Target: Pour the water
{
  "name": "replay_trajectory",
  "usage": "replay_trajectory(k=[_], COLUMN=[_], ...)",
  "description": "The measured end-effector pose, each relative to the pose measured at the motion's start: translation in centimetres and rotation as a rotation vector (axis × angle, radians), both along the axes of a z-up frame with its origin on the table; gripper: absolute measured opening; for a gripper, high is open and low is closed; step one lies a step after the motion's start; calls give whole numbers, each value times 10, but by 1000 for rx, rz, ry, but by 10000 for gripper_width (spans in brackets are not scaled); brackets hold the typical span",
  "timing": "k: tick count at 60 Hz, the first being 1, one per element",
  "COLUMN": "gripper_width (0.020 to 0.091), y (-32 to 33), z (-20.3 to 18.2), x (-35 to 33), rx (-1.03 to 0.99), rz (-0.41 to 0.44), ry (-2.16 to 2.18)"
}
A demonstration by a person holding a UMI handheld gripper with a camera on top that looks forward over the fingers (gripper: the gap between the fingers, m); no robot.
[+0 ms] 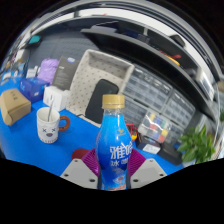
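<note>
The hand-held gripper (113, 172) has its two pale fingers drawn in against a single clear plastic bottle with a blue label and an orange-yellow cap (115, 143). The bottle stands upright between them, its lower body pressed from both sides by the purple pads (92, 158), so the gripper is holding it. The label carries white lettering, too small to read.

Beyond the fingers to the left stands one white ceramic mug with a small dark face drawn on it (48, 124), its handle turned toward the bottle and well apart from it. Behind the mug sit a white box-like object (55, 97) and, farther left, one tan rounded item (14, 106) whose nature cannot be told. One lilac soft object (47, 70) lies farther back. To the right of the bottle is one small clear glass or jar (154, 128), and near it one green leafy plant (201, 146).

All of these rest on a bright blue table surface (25, 145). Behind it stand one white lattice-sided basket or chair (95, 70) and a dark seat (102, 102), with desks and a dim ceiling in the room beyond.
</note>
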State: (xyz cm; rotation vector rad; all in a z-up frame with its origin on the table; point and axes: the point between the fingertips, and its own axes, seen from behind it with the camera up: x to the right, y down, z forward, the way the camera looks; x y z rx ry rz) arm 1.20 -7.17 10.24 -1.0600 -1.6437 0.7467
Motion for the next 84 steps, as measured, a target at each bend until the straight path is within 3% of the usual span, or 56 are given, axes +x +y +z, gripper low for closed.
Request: replay_trajectory(k=[27, 42, 47, 56, 65, 73, 84], gripper_width=[343, 344, 343, 344, 342, 344, 345], y=[-75, -84, -92, -99, -91, -80, -72], z=[16, 33, 35, 30, 31, 45, 55], x=[-67, -86, -89, -85, -82, -80, -69], rx=[1019, 1494, 1568, 1567, 1475, 1228, 627], rz=[310, 348, 370, 390, 340, 290, 195], ry=[-87, -79, -56, -65, -89, -78, -86])
